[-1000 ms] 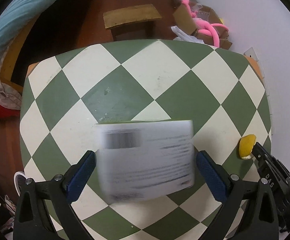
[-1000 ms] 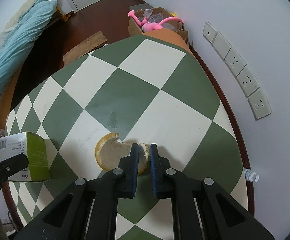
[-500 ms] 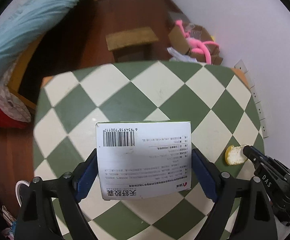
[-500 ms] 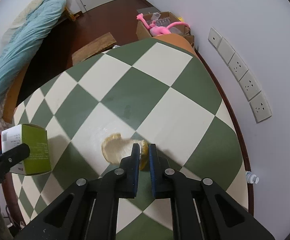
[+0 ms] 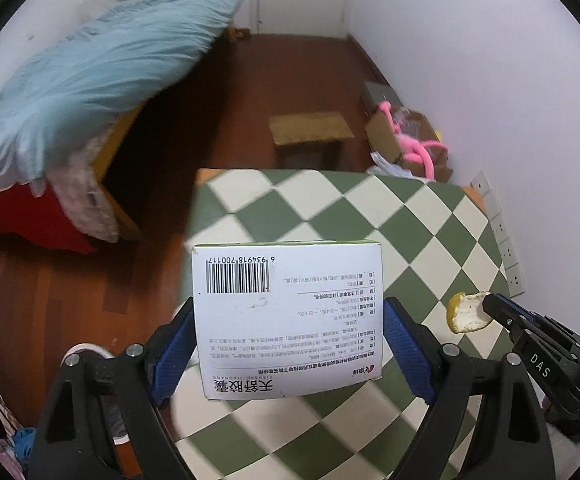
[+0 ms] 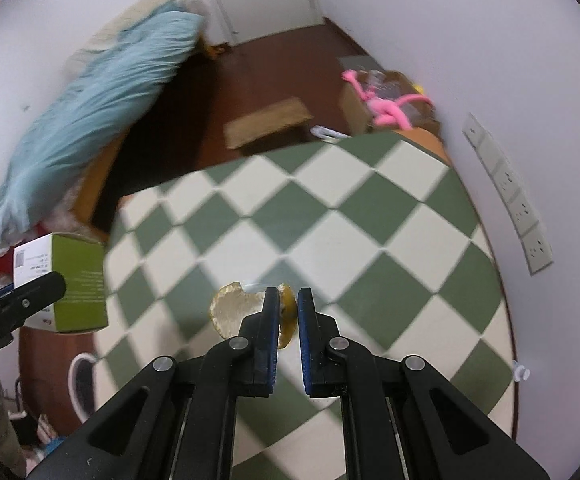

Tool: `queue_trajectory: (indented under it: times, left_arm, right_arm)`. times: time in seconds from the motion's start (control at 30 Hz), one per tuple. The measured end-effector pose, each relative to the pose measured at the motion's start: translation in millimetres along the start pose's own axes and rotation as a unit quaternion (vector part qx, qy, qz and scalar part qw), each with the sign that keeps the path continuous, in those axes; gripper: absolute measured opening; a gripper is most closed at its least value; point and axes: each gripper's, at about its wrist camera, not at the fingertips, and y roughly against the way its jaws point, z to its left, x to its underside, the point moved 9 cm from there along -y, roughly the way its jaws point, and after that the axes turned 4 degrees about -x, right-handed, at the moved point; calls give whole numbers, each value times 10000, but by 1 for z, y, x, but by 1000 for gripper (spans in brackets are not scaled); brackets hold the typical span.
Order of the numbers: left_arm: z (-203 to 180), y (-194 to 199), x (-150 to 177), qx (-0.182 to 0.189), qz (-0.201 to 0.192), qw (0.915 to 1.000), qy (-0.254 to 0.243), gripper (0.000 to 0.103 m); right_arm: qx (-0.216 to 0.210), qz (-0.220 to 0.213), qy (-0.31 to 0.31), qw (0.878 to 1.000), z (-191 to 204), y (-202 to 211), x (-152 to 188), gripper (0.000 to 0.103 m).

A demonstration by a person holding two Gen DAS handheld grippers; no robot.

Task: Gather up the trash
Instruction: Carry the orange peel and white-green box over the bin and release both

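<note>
Tongs (image 5: 287, 344) gripping box (image 5: 287, 320), others (image 6: 287, 312) pinching peel (image 6: 233, 310)

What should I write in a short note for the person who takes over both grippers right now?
Left gripper: shut on the white and green box, held above the checkered table.
Right gripper: shut on the citrus peel, also clear of the table.
Done: both pieces of trash are picked up.
Left: drop both into a bin. No bin is clearly visible in either view, so find it first.
</note>
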Motion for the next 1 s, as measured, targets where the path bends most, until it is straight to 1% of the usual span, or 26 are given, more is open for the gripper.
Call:
queue_trajectory:
  times: [0.2,0.23,0.4,0.5,0.53,0.57,0.6,0.67,0.7,0.77,0.93,0.97,1.0]
  left_arm:
    - [77,53,20,-174,-334,9986,379,88]
    - [95,63,25,-210,-390,9978,484,88]
    - [164,92,58,-325,-468,9947,854,88]
    - [209,100,81,-418,-425,9918,1128,88]
    - [225,100,90,-437,-386,9906,1241,88]
    - [245,97,102,-462,-317,9885,1405,88]
    - [261,93,113,-483,-246,9864,1550,88]
    - [294,79,136,-511,-32,9815,1845,88]
    - [308,72,146,-532,70,9789,1972,88]
    - [340,46,173,-536,366,9712,2293,88]
    - [389,-21,215,-422,981,9530,2836,88]
    - [393,-32,219,-371,1065,9510,2880,88]
    - [398,-45,224,-316,1176,9480,2942,88]
  right_arm:
    - [-508,-80,444,9977,94,29,17,10]
    - [-598,-81,517,9968,110,32,20,9]
    - [-1092,4,916,9898,202,42,47,9]
    - [-1374,126,1217,9829,263,42,72,9]
    - [-1436,169,1273,9813,278,40,80,9]
    - [-1540,264,1371,9782,301,35,92,9]
    - [-1588,327,1433,9763,315,33,102,9]
    - [-1714,583,1591,9705,352,15,129,9]
    - [-1734,677,1647,9686,362,9,138,9]
    - [-1754,1000,1802,9627,393,-18,169,9]
    - [-1597,1640,1973,9532,432,-83,224,9]
    - [-1546,1810,1992,9506,440,-101,237,9]
    - [-1511,1902,1993,9493,443,-112,243,9]
